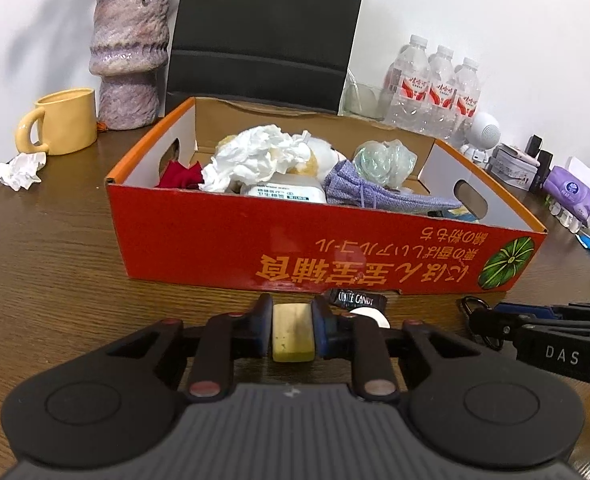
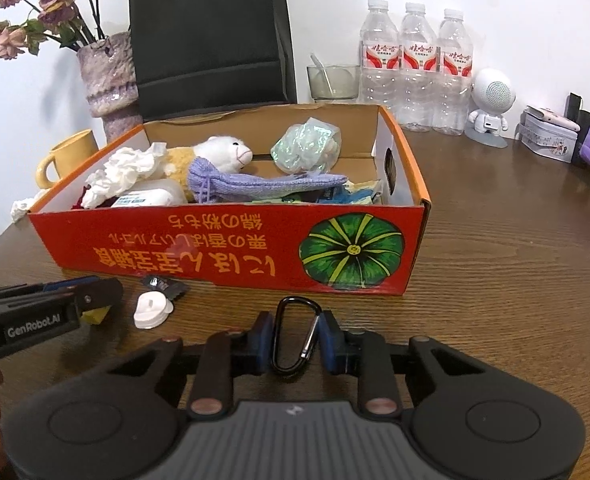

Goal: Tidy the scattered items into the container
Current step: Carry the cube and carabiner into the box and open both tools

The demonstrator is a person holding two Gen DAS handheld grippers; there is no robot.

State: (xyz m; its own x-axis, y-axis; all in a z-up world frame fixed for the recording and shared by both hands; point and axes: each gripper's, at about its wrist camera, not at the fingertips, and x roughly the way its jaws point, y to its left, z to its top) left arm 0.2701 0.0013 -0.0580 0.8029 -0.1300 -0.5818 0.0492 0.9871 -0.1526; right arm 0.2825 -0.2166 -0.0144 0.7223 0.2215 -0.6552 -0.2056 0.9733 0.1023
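The red cardboard box [image 1: 215, 236] stands on the wooden table and holds crumpled tissue [image 1: 255, 156], a plush toy [image 2: 223, 152], a purple knit pouch [image 2: 263, 184] and a plastic bag [image 2: 307, 144]. My left gripper [image 1: 293, 330] is shut on a yellow sponge block [image 1: 293, 334] just in front of the box. My right gripper [image 2: 297, 338] is shut on a black carabiner [image 2: 295, 336], low over the table by the box's front wall [image 2: 223, 240]. A coffee candy [image 1: 353, 299] and a white round cap [image 2: 151, 310] lie between the grippers.
A yellow mug [image 1: 65, 120], a purple vase [image 1: 129, 56] and crumpled tissue [image 1: 11, 170] are left of the box. A black bag [image 2: 211, 36] stands behind it. Water bottles [image 2: 415, 68], a glass [image 2: 333, 82], a white speaker figure [image 2: 491, 104] and tins [image 2: 551, 136] line the back right.
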